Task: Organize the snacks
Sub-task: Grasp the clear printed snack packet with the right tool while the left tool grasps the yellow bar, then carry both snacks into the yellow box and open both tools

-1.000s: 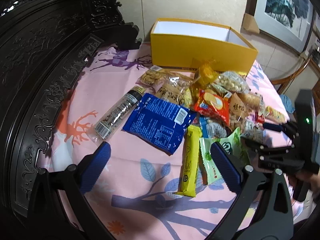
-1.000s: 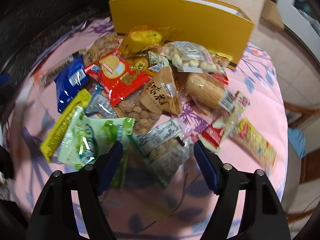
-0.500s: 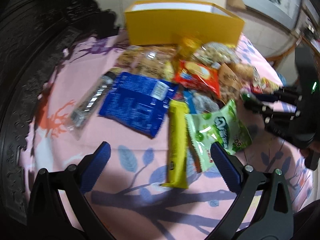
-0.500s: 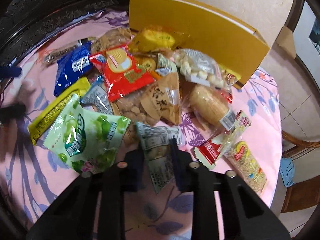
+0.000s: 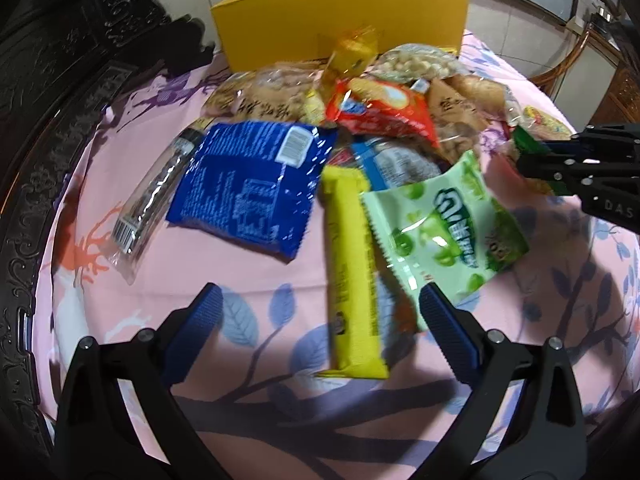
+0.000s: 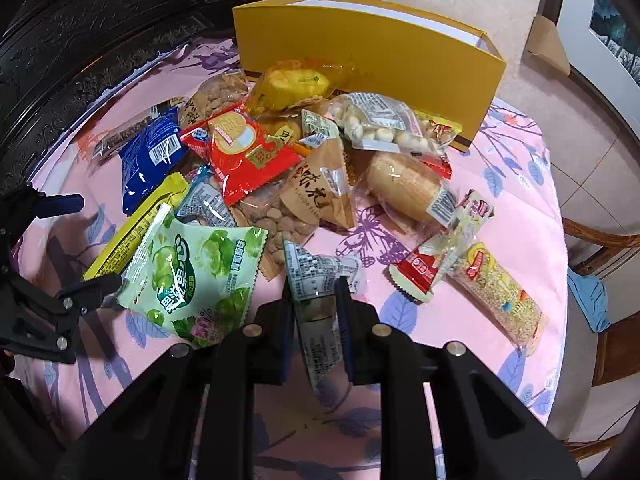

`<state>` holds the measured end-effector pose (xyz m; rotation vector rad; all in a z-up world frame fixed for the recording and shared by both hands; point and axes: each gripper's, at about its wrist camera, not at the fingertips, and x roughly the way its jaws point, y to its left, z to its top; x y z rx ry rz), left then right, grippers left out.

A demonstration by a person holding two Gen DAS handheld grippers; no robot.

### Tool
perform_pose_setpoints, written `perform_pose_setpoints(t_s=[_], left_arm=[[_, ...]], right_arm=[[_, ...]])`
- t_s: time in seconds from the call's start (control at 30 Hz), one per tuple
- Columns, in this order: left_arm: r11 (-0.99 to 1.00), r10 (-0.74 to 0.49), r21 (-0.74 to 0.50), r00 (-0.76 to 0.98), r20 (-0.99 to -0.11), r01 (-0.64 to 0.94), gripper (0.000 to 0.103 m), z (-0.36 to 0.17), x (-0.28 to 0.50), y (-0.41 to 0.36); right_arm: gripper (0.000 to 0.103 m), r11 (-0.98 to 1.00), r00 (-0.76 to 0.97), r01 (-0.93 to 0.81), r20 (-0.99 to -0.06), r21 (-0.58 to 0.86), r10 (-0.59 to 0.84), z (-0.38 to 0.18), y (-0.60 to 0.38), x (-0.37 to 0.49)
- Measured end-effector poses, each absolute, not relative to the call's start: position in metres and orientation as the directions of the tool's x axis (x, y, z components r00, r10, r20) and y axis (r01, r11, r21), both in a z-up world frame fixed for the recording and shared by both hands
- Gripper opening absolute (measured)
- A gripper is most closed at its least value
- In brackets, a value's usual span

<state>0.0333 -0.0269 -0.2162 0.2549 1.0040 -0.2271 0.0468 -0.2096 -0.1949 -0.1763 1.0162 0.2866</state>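
Note:
Several snack packets lie heaped on a pink flowered tablecloth (image 5: pixel 224 280) in front of an open yellow box (image 6: pixel 360 56). My right gripper (image 6: pixel 315 292) is shut on a clear nut packet with a grey printed label (image 6: pixel 316 272), at the near edge of the heap. My left gripper (image 5: pixel 318 298) hangs low over the cloth, its jaws wide and closing. The near end of a long yellow bar (image 5: pixel 350 264) lies between its fingers, untouched by the pads. A light green packet (image 5: pixel 444 232) lies just right of the bar, and a blue packet (image 5: pixel 248 188) lies to its left.
Dark carved wooden furniture (image 5: pixel 48 80) borders the table on the left. A wooden chair (image 6: pixel 600 248) stands past the table's right edge. A red packet (image 6: pixel 240 152), a bread roll (image 6: pixel 404 188) and a long grain bar (image 6: pixel 500 292) lie among the heap.
My right gripper has closed on the clear nut packet. My left gripper has sunk toward the yellow bar, and its jaws have narrowed a little.

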Motion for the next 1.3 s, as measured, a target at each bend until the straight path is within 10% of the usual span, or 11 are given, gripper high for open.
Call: perform_pose_setpoints(t_s=[0.2,0.5,1.3], left_arm=[[0.945,-0.123,0.032,0.443,-0.888,0.326,0.045,-0.227,0.04,-0.02],[0.936,-0.159,0.003,0.428,-0.89,0.352,0.022,-0.227,0.039,-0.026],[0.934,-0.261,-0.016,0.651,-0.712,0.357,0.022,-0.095,0.049,-0.032]], right_arm=[[0.021,0.949,0.487,-0.316,-0.86,-0.01,0.153,-0.196,-0.209,0.049],[0.019,0.952,0.492,-0.306,-0.859,-0.017,0.143,-0.195,-0.208,0.049],[0.014,0.958,0.705,-0.285,-0.667,0.042,0.239,-0.076,-0.216,0.065]])
